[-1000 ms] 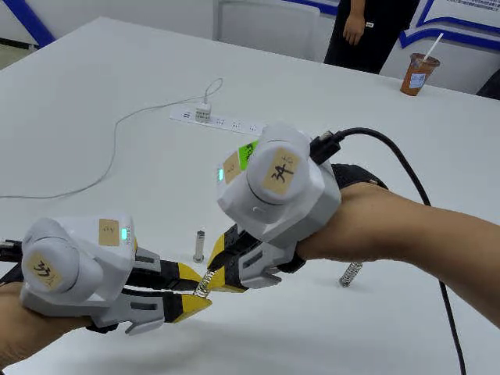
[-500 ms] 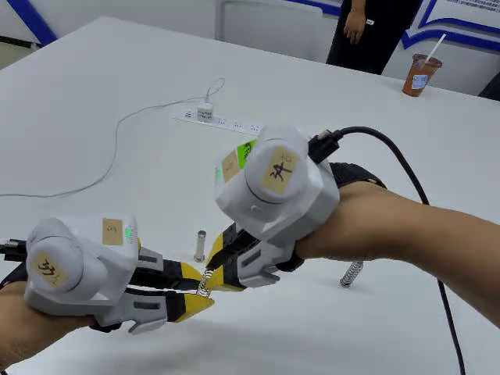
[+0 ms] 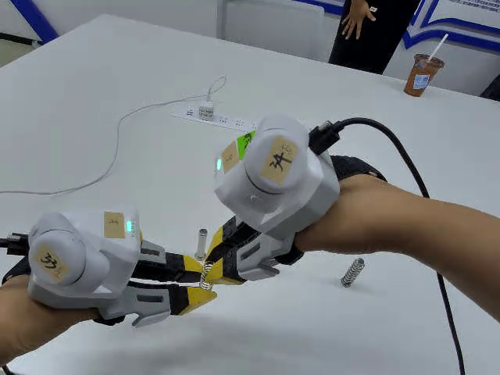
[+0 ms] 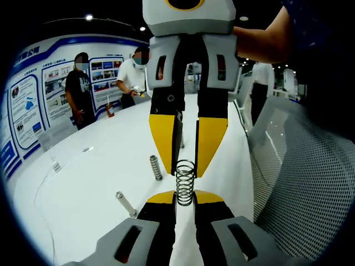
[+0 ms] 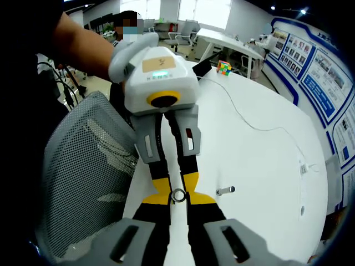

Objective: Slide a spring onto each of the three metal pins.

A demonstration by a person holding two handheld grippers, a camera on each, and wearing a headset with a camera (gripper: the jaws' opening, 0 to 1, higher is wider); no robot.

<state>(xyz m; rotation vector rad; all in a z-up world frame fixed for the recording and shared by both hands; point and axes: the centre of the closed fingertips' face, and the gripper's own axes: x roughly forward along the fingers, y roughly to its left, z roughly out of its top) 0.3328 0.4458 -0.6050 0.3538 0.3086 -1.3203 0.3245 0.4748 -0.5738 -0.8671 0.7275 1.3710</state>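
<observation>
Pinching the near end of a spring (image 4: 184,183) between narrow jaws, the left gripper (image 4: 184,198) sits low at the left of the head view, above the white table (image 3: 94,94). The right gripper (image 3: 218,269) meets it nose to nose from the right, so that the yellow tips of the two nearly touch. Its jaws also stand narrow, and the far end of the spring lies between their tips; whether they press on the coil I cannot tell. In the right gripper view the spring shows end-on as a small ring between the two pairs of tips. It is held off the table, in line between the grippers. Just behind the tips a metal pin (image 3: 202,243) stands upright on the table, bare, near the spring but apart from it. A second spring (image 3: 352,272) lies on its side on the table, just below the right forearm in the head view and well apart from the pin. Farther back lies a power strip (image 3: 219,119) with a white cord (image 3: 117,141) trailing off to the left. Near the far edge stands a drink cup (image 3: 422,74) with a straw, and a person (image 3: 367,27) stands beyond the table. A black cable (image 3: 391,148) runs from the right gripper along the arm.
</observation>
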